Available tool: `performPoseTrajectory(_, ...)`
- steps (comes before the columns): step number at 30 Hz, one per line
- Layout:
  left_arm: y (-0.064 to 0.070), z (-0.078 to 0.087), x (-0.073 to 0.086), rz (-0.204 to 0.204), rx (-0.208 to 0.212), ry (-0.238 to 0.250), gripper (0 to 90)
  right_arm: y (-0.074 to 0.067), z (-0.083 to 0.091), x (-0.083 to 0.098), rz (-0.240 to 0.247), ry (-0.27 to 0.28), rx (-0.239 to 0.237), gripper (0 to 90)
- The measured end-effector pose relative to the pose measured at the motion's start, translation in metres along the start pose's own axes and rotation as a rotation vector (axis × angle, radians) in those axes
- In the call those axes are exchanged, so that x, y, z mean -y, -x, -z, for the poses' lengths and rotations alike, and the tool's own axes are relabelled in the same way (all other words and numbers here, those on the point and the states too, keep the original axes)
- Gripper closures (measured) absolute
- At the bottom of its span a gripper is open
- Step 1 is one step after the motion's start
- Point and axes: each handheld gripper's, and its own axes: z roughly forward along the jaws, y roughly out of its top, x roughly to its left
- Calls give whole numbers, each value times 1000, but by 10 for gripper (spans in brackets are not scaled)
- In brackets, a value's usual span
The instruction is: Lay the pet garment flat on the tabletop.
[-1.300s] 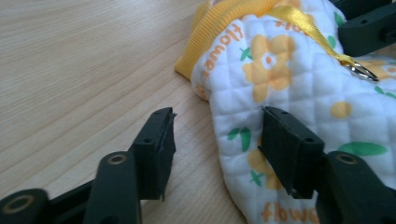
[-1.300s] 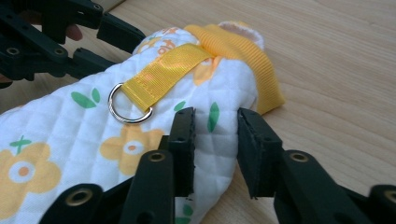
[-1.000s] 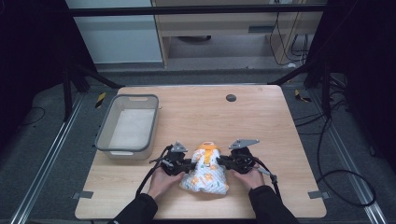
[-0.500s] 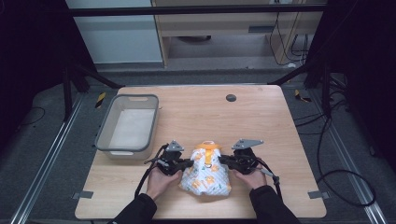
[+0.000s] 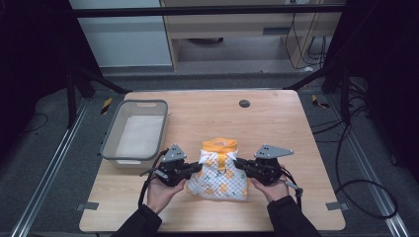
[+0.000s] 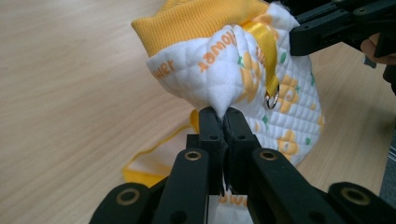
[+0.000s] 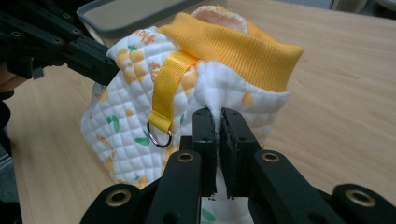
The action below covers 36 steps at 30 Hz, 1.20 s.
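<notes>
wooden surface [image 5: 276, 123], grey bin [image 5: 136, 129] off to the garment's left. quilted white-and-orange garment [image 5: 217, 170] sits near the front edge, collar pointing away. left tool [image 5: 193, 168] and right tool [image 5: 240, 164] flank it, each clamped tight on a fold of its side.

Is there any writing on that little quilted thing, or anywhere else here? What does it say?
"flower": orange letters on the quilted white and yellow garment, read in the left gripper view; its first letter is partly folded under.
More orange lettering lower on the same fold: cut off by the crease, unreadable.
Orange lettering near the yellow ribbed band in the right gripper view: partly hidden, unreadable.
</notes>
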Motion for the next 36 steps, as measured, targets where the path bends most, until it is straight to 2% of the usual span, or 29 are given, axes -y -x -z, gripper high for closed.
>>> performPoseTrajectory(4,-9,-5,-17,10,-56,23,873,7,-11,-13,-14,29,44,848)
performPoseTrajectory(6,-16,-12,-23,23,-92,41,870,14,-21,-17,-31,65,101,825)
performPoseTrajectory(8,-24,-23,-27,52,-145,68,856,21,-34,-19,-48,109,194,770)
performPoseTrajectory(9,-30,-30,-27,78,-192,87,803,24,-41,-19,-51,112,238,742)
performPoseTrajectory(10,-34,-34,-27,93,-223,94,684,28,-48,-18,-46,101,280,691)
performPoseTrajectory(11,-38,-36,-26,125,-240,91,621,30,-52,-17,-44,87,299,686)
performPoseTrajectory(12,-43,-37,-25,163,-225,87,587,32,-55,-16,-44,71,303,678)
performPoseTrajectory(13,-45,-35,-23,168,-226,87,535,32,-55,-15,-46,58,295,669)
performPoseTrajectory(15,-45,-28,-19,139,-267,88,467,32,-48,-13,-27,60,289,645)
performPoseTrajectory(18,-47,-16,-15,133,-266,94,405,32,-34,-12,-26,63,274,622)
performPoseTrajectory(21,-44,-2,-5,97,-270,72,379,31,-15,-9,-3,52,255,586)
performPoseTrajectory(25,-39,9,11,56,-270,32,365,26,4,-2,18,32,224,544)
performPoseTrajectory(31,-34,9,41,34,-257,-43,357,19,18,23,27,-3,162,503)
performPoseTrajectory(34,-33,4,55,19,-243,-79,355,17,15,37,22,-37,141,492)
performPoseTrajectory(36,-33,1,59,13,-240,-96,356,16,11,43,29,-61,138,486)
